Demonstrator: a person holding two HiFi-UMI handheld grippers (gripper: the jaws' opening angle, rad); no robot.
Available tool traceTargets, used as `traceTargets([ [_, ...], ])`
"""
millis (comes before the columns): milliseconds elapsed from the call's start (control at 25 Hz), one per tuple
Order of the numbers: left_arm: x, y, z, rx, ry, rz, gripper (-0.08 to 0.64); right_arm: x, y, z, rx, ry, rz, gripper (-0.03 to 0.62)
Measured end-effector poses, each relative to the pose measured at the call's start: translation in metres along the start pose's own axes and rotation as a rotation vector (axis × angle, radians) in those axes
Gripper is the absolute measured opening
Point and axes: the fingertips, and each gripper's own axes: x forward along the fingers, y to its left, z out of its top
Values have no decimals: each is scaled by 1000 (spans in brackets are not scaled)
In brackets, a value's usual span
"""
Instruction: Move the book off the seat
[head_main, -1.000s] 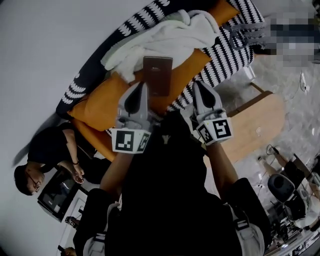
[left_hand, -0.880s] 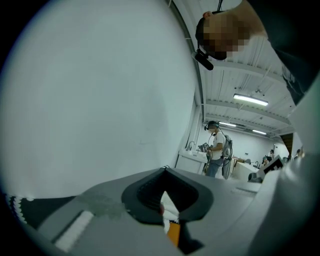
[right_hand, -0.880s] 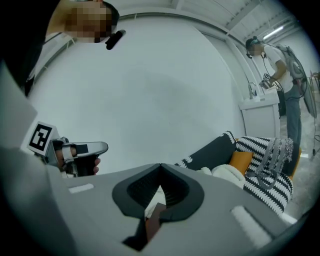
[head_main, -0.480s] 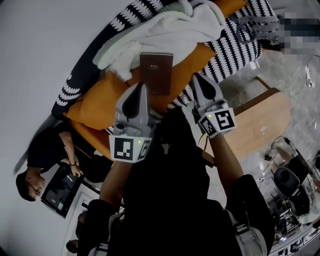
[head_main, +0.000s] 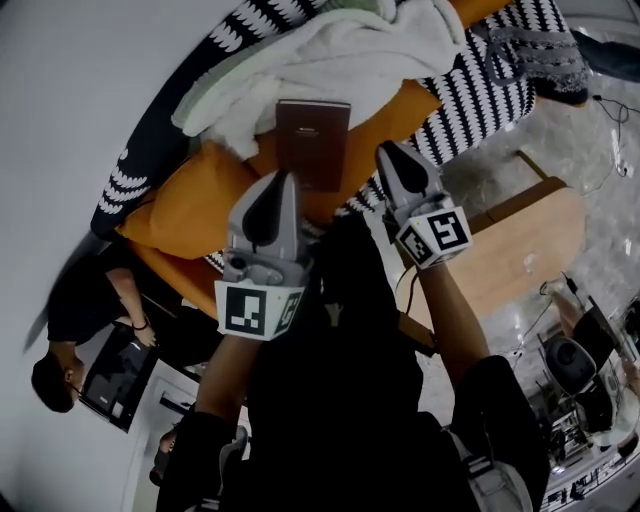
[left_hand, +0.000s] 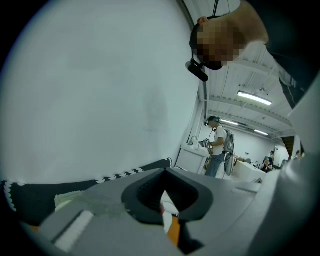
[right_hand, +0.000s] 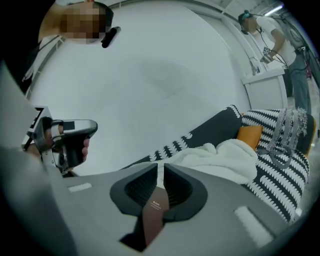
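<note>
Trouble: my right gripper's (head_main: 385, 152) empty, just-opening jaws, too narrow, could shove the book (head_main: 312, 140) toward the orange cushion's (head_main: 190, 205) far edge; left gripper's (head_main: 285, 180) are pressed together.

One book (head_main: 313, 143); two claws, left claw (head_main: 285, 180), right claw (head_main: 390, 155); one white blanket (head_main: 330, 60); one wooden table (head_main: 520, 250).

Light in the head view is dim and flat. The wall (head_main: 70, 90) reads as an even grey, the white blanket (head_main: 330, 60) is the brightest patch, and the wearer's dark clothing (head_main: 340, 400) sinks to near-black with little detail. Straight lines bow toward the edges. Both gripper views are round pictures with black corners. In the left one, strip lights (left_hand: 255, 98) on the ceiling glare slightly. The wall washes out pale in both, and whatever sits closest to the lens is soft.
</note>
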Motion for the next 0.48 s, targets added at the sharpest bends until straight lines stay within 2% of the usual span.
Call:
traceTargets([
  [480, 19, 9, -28, -26, 16, 7, 6, 35, -22, -55, 19, 92, 70, 75],
])
